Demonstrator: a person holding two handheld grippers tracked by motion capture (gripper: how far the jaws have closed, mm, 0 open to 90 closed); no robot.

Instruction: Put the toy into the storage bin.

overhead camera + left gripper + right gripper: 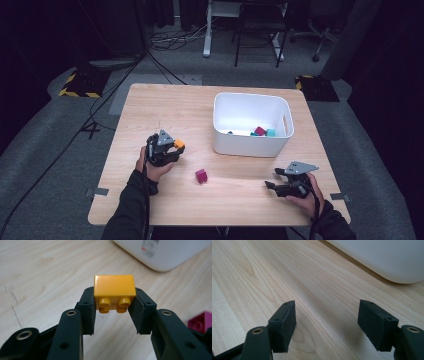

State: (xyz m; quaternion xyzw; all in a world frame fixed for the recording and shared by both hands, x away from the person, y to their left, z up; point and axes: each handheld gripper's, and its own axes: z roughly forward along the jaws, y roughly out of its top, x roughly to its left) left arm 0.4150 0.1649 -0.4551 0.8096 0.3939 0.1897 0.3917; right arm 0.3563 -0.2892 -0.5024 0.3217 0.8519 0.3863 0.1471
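Clamping an orange toy brick [114,289] between the left gripper [172,148] fingers [88,312], studs facing the camera, raised above the wooden surface [165,107]. Lying loose farther right, a magenta brick [201,175]. Label on white bin [250,146] too blurred to read. Resting beside bin, right gripper [272,178] fingers [284,322] wide apart, holding nothing.

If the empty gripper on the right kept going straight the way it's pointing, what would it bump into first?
Probably the white bin. The right gripper, jaws open and empty, looks along bare table toward the bin's lower wall, ahead and a bit to one side. Depth is hard to judge, so it might just graze past.
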